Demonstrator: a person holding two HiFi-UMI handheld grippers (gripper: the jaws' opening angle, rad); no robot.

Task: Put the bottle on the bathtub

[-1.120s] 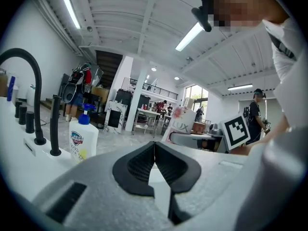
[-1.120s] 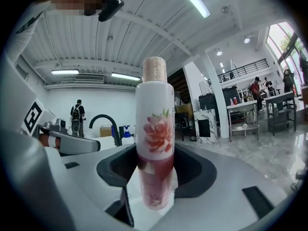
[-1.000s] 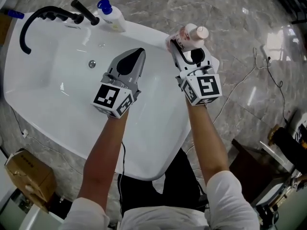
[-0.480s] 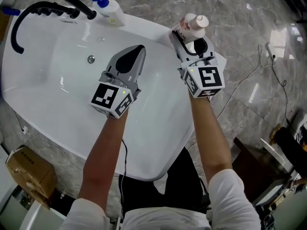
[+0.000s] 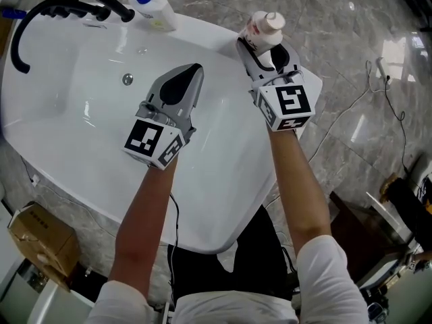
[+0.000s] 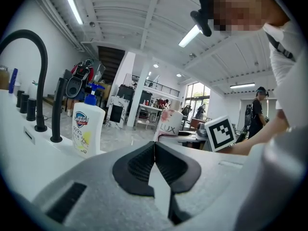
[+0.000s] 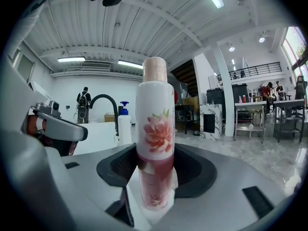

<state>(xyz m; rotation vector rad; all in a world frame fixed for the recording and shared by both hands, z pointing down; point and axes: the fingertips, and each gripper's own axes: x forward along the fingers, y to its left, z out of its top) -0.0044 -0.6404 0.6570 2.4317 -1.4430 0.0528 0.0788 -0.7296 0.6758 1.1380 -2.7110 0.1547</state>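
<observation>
Within right gripper (image 5: 262, 48), upright bottle (image 5: 264, 27).

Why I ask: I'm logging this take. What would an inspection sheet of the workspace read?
Surface: white bathtub, glossy.
Job's things: flower-printed bottle, upright, capped, at the far rim; contact with the rim unclear.
Clutter: blue-pump bottle and black faucet at the far rim.
Grippers: left gripper shut, empty, over the basin; right gripper shut on the bottle.
Cables: thin cable across the floor, at right.
Surroundings: marble floor; cardboard box lower left.
</observation>
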